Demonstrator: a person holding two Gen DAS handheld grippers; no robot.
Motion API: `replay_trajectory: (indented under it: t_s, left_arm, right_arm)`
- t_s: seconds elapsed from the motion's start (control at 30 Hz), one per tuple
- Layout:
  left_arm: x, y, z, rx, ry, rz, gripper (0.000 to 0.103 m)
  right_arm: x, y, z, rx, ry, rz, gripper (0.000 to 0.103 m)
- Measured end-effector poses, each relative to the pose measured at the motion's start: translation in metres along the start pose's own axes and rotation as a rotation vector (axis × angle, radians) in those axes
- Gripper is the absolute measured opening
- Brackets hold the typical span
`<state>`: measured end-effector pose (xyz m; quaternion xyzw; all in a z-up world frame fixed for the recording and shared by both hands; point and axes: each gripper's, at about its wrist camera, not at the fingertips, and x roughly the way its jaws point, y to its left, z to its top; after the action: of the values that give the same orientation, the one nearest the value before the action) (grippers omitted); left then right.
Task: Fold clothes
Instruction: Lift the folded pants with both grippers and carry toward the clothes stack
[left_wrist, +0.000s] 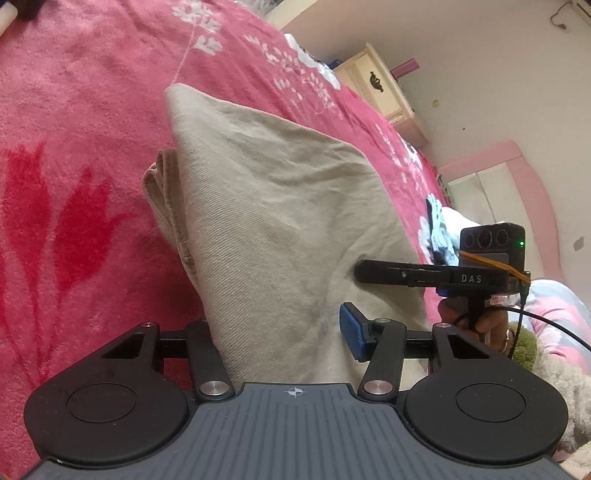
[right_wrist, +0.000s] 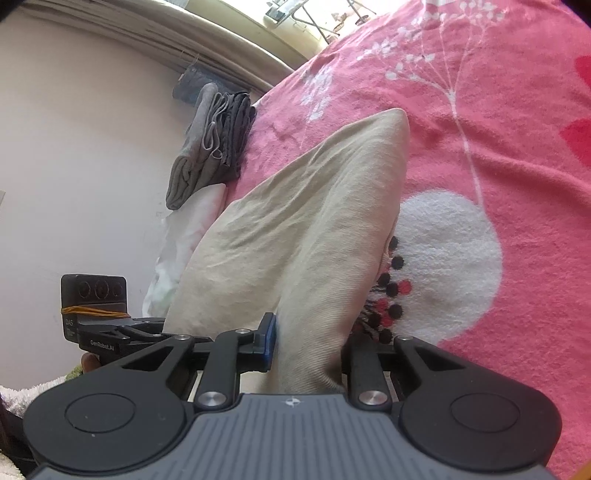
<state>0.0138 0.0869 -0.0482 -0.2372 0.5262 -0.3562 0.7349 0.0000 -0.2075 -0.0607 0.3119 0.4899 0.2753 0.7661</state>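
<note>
A beige garment (left_wrist: 277, 192) is held up off the pink blanket and hangs as a folded sheet between the two grippers, with its far corner pointing away. My left gripper (left_wrist: 280, 332) is shut on its near edge. The blue pad (left_wrist: 352, 332) shows on the right, and the other finger is hidden behind the cloth. My right gripper (right_wrist: 312, 347) is shut on the same beige garment (right_wrist: 303, 229), which is bunched between its fingers. In the left wrist view the right gripper (left_wrist: 360, 271) reaches in from the right, its tip against the cloth. Below the raised sheet, more beige layers lie folded on the bed.
A pink floral blanket (left_wrist: 92, 110) covers the bed. A stack of folded grey clothes (right_wrist: 210, 147) on white cloth (right_wrist: 192, 229) lies at the bed's edge by the wall. A cream cabinet (left_wrist: 384, 85) and a pink headboard (left_wrist: 517, 177) stand beyond. A hand (left_wrist: 480, 317) holds the right gripper.
</note>
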Motion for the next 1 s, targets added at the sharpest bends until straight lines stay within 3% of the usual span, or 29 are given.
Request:
replay_trajectory:
  t_s: [0.27, 0.57, 0.77, 1.0]
  left_arm:
    - [-0.017, -0.011, 0.006, 0.014, -0.073, -0.011, 0.052]
    - [-0.072, -0.013, 0.034, 0.031, -0.243, 0.024, 0.052]
    - [-0.114, -0.007, 0.069, 0.055, -0.353, 0.094, 0.052]
    - [-0.174, 0.010, 0.118, 0.117, -0.486, 0.228, 0.052]
  right_arm:
    - [-0.011, 0.014, 0.009, -0.032, -0.035, 0.022, 0.023]
    - [0.005, 0.061, 0.061, -0.129, -0.078, 0.065, 0.023]
    - [0.035, 0.106, 0.106, -0.185, -0.076, 0.101, 0.023]
    - [0.094, 0.161, 0.168, -0.213, -0.086, 0.176, 0.023]
